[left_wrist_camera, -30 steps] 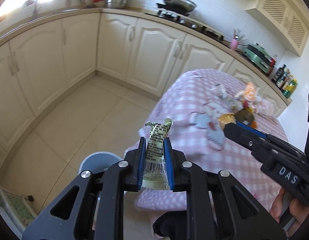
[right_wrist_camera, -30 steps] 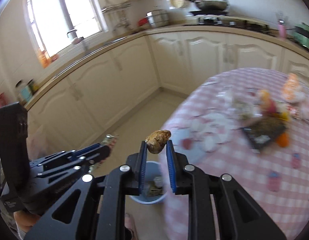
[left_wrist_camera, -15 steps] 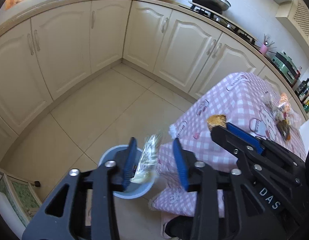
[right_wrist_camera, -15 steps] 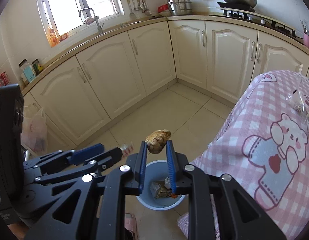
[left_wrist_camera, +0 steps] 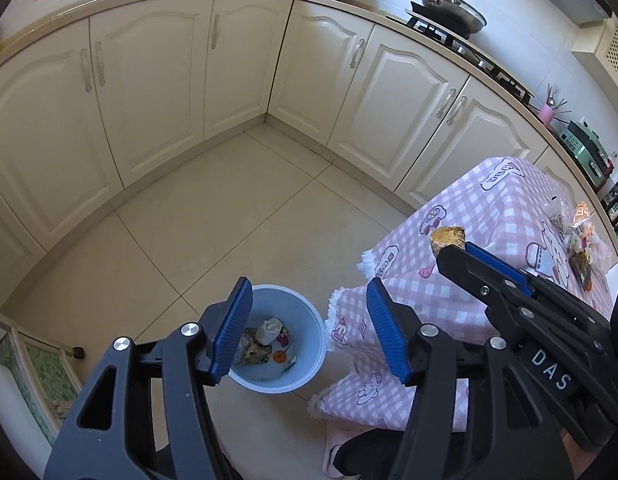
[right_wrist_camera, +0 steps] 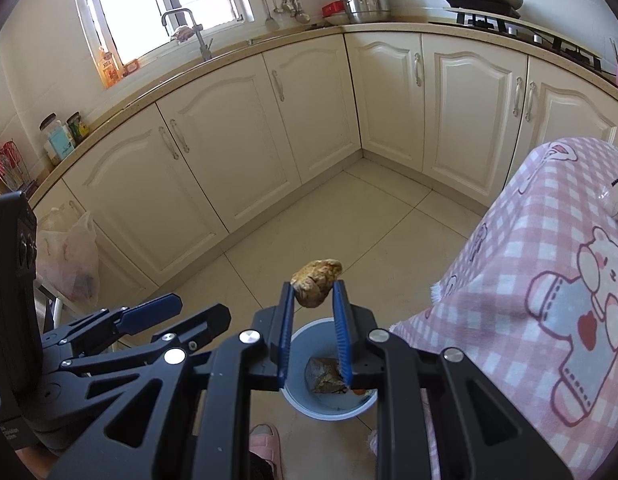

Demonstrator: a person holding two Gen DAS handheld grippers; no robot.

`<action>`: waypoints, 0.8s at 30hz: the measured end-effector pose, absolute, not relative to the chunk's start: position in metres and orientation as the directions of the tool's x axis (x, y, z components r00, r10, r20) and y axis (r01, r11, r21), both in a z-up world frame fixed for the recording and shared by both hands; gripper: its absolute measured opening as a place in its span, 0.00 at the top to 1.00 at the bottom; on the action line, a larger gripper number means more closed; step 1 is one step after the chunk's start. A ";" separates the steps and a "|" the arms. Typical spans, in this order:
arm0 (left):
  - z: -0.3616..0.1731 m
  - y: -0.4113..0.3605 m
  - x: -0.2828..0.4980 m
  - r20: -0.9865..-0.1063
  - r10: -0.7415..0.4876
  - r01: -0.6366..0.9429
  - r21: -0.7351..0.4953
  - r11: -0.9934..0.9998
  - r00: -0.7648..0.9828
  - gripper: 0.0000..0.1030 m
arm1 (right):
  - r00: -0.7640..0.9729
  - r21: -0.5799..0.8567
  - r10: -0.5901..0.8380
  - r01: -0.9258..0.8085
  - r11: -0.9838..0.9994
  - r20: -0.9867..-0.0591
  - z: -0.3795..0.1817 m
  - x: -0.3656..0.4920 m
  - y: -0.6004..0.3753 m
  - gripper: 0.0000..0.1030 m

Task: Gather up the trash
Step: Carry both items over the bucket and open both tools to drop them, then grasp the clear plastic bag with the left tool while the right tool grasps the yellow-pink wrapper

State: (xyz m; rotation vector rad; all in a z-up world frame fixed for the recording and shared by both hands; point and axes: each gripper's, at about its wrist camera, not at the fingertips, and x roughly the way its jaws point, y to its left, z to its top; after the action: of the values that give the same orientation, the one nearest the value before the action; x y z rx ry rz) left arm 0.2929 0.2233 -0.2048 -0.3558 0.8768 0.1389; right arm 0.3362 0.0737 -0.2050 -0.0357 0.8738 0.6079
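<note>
Hiding part of the bin (right_wrist_camera: 329,408), right hand-held gripper (right_wrist_camera: 313,300) pinches a scrap (right_wrist_camera: 316,283); left (left_wrist_camera: 309,328) gapes empty.

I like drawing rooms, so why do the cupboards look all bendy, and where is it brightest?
Left wrist view: the fisheye lens bows the cupboards and blacks out the corners. Right wrist view: same bend, and the window glares white, brightest of all; the lump in the right claw looks sharp.

Both wrist views look down, sharing the blue bin (left_wrist_camera: 277,336) (right_wrist_camera: 329,396) and cabinets (left_wrist_camera: 149,80) (right_wrist_camera: 229,140).
</note>
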 end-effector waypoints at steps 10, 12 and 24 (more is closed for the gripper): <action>-0.196 0.242 0.285 -0.763 0.009 -0.302 -0.244 0.922 0.647 0.44 | 0.534 0.195 0.511 -0.539 0.820 -0.673 -0.193 0.339 0.094 0.53; -0.192 0.241 0.283 -0.758 0.012 -0.299 -0.242 0.923 0.653 0.44 | 0.543 0.199 0.512 -0.532 0.823 -0.666 -0.189 0.339 0.091 0.53; -0.151 0.172 0.290 -0.706 -0.059 -0.156 -0.236 0.959 0.706 0.44 | 0.673 0.182 0.412 -0.387 0.904 -0.614 -0.147 0.326 -0.006 0.53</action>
State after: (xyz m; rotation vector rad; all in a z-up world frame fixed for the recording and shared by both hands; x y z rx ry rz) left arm 0.2897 0.1725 -0.1512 -0.2896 0.7880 0.0544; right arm 0.3256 -0.0059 -0.1474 0.0379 0.7000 0.4501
